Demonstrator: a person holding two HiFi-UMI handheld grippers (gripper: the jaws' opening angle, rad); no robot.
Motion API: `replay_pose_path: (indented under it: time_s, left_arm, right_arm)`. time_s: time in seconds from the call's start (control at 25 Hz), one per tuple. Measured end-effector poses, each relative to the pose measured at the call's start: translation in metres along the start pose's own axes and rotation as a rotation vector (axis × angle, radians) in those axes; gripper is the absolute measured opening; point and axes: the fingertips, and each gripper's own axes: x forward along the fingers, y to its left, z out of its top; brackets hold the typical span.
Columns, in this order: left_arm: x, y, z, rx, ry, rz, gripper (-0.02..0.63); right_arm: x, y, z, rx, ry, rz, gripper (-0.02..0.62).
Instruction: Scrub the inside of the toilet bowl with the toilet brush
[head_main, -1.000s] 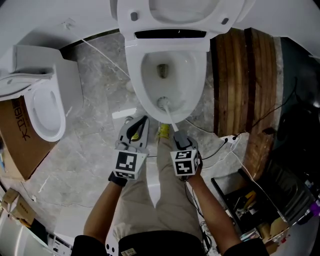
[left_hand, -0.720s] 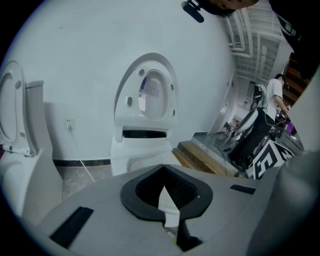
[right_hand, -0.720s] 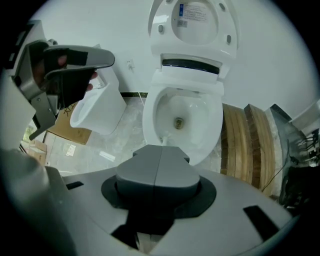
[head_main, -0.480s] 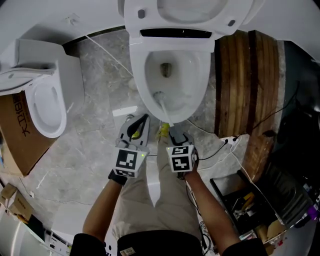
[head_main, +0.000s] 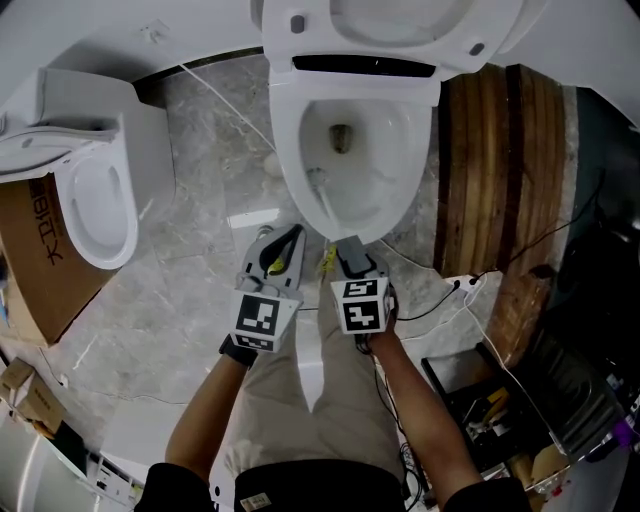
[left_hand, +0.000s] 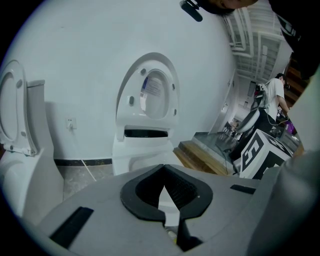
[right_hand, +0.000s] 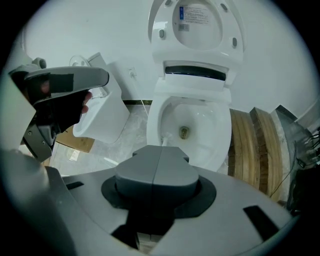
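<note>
The white toilet bowl (head_main: 388, 190) stands open at the top middle, seat and lid raised. A white toilet brush (head_main: 318, 181) has its head low against the bowl's left inner wall, left of the drain. Its handle runs back to my right gripper (head_main: 350, 248), which is shut on it just outside the front rim. In the right gripper view the brush (right_hand: 165, 137) pokes out past the shut right gripper (right_hand: 159, 150) into the bowl (right_hand: 210, 130). My left gripper (head_main: 283, 240) hangs beside it over the floor, shut and holding nothing; its tips (left_hand: 162, 167) meet.
A second white toilet (head_main: 95, 200) stands at the left beside a cardboard box (head_main: 30, 270). A wooden platform (head_main: 490, 180) lies to the right of the bowl. Cables (head_main: 450, 290) and a black tray of tools (head_main: 500, 400) lie on the floor at the right.
The brush head has slid from the bowl's front to its left inner wall. My right gripper has shifted slightly left and forward. The left gripper has barely moved.
</note>
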Motion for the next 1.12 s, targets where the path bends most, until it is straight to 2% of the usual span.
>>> replay_pose_path:
  time_s: [0.32,0.68,1.12]
  left_arm:
    - [-0.003,0.005,0.001,-0.001,-0.005,0.004,0.017]
    - [-0.009,0.015,-0.003,-0.002,0.0,0.012,0.017]
    - [-0.013,0.024,-0.006,-0.01,0.002,0.017,0.017]
  right_arm:
    - [0.007,0.002,0.018,0.013,-0.029,0.007,0.161]
    - [0.021,-0.013,0.047,0.12,-0.075,0.04,0.163]
    - [0.032,-0.009,0.081,0.062,-0.112,0.03,0.167]
